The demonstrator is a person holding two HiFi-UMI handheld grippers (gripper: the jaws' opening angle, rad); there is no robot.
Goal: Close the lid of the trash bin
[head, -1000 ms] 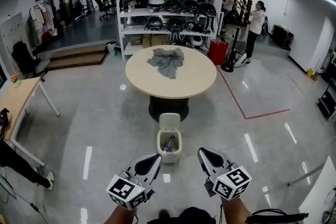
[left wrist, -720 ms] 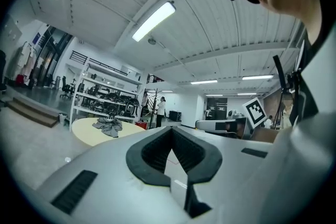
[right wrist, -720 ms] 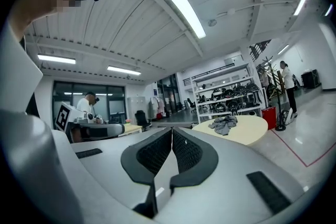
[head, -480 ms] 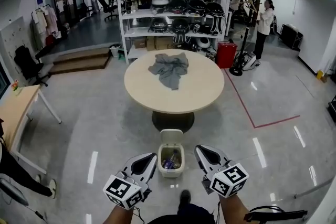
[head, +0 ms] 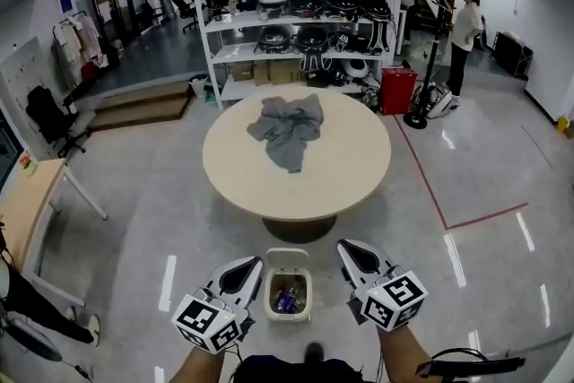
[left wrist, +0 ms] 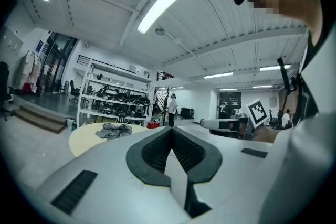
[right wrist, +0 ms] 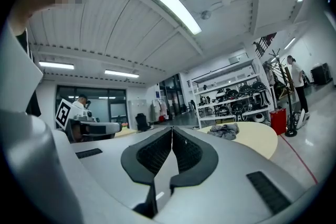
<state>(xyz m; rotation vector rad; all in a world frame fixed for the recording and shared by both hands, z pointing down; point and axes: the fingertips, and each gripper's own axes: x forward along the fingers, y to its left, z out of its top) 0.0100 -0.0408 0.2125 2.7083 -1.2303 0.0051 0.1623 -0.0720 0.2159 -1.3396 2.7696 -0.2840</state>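
**Head view: bin open on the floor between my two closed grippers**

Along the far wall stood a white shelf rack point(head: 296, 13) loaded with dark gear. In front of it was the round table point(head: 350, 166), with a grey cloth point(head: 289, 126) crumpled on its top.

The trash bin point(head: 270, 293) sat on the floor just at the near edge of that table, directly ahead of me. Its lid point(head: 288, 261) stood upright at the back, and some litter point(head: 287, 296) showed inside.

My left gripper point(head: 254, 263) hung just beside the bin's left wall and my right gripper point(head: 348, 248) near its right side, so the bin lay between them. I could not tell whether either one touched it.

In the left and right gripper views, each pair of jaws met at the tips with nothing held.
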